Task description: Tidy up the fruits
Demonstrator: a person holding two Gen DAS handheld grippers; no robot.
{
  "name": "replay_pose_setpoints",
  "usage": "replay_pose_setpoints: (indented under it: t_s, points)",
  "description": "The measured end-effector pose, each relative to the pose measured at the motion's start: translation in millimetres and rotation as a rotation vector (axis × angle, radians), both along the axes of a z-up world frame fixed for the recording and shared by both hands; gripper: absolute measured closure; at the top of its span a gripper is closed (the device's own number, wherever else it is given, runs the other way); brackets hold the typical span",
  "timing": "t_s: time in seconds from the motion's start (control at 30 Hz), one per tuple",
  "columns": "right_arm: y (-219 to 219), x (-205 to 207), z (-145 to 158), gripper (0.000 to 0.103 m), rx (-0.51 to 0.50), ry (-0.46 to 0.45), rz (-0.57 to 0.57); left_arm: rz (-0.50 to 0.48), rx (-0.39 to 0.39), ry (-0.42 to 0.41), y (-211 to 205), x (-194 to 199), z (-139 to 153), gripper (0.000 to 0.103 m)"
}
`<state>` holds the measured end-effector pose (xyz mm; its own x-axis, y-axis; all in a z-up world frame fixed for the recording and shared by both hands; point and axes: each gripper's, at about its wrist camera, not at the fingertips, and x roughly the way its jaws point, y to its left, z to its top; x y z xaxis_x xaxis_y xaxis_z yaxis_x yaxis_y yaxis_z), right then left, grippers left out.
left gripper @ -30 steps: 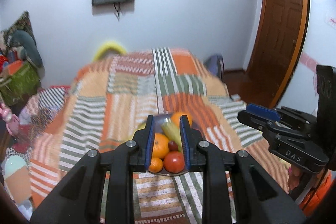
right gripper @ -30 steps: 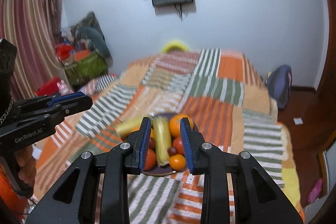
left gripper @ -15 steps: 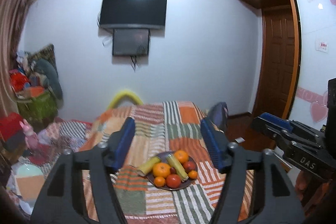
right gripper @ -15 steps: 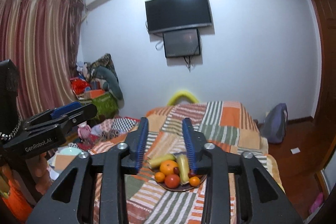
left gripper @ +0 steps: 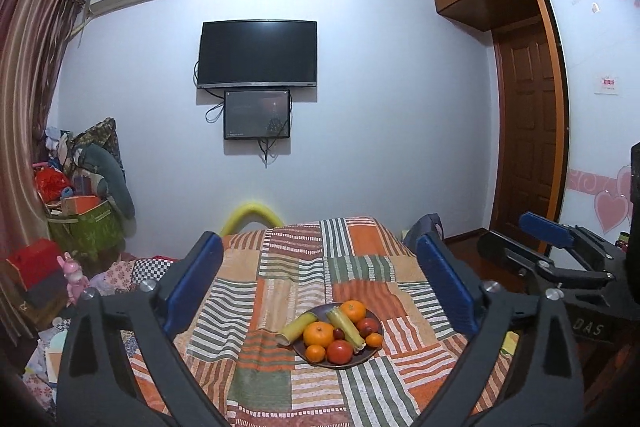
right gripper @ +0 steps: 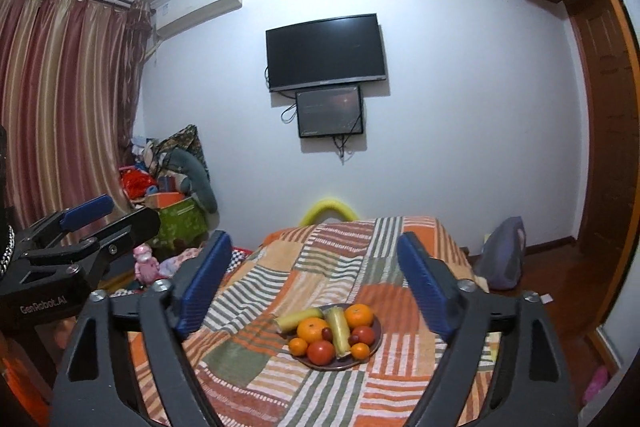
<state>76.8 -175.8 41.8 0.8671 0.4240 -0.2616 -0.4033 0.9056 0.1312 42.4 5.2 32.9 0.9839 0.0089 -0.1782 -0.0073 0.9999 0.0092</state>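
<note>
Fruit sits heaped on a plate (left gripper: 362, 359) mid-bed (left gripper: 280, 279); both grippers, left (left gripper: 320, 287) and right (right gripper: 316, 279), hang back, fingers wide and empty. Likely finished.

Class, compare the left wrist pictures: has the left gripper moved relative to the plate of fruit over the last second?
Yes. The left gripper has pulled back and up from the plate, which looks far smaller, and its jaws have opened wide.

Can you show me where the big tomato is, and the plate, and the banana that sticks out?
big tomato (left gripper: 339, 351), left wrist view, middle of its red skin.
plate (left gripper: 360, 359), left wrist view, bare dark rim at the front right.
banana (right gripper: 298, 319), right wrist view, middle of its yellow body, over the plate's left edge.
</note>
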Motion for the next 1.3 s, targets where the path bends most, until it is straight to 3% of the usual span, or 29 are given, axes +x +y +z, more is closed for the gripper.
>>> replay_pose_setpoints:
  t_s: [0.3,1.3]
  points:
    - [-6.2,-10.4,-2.4,0.003,-0.008,-0.013,-0.060,0.001,0.003,0.002,-2.1,-2.5,-3.8,0.000]
    - [-2.6,-19.1,6.0,0.000,-0.048,-0.037,-0.091,-0.007,-0.021,0.011,2.3,-3.6,-6.9,0.000]
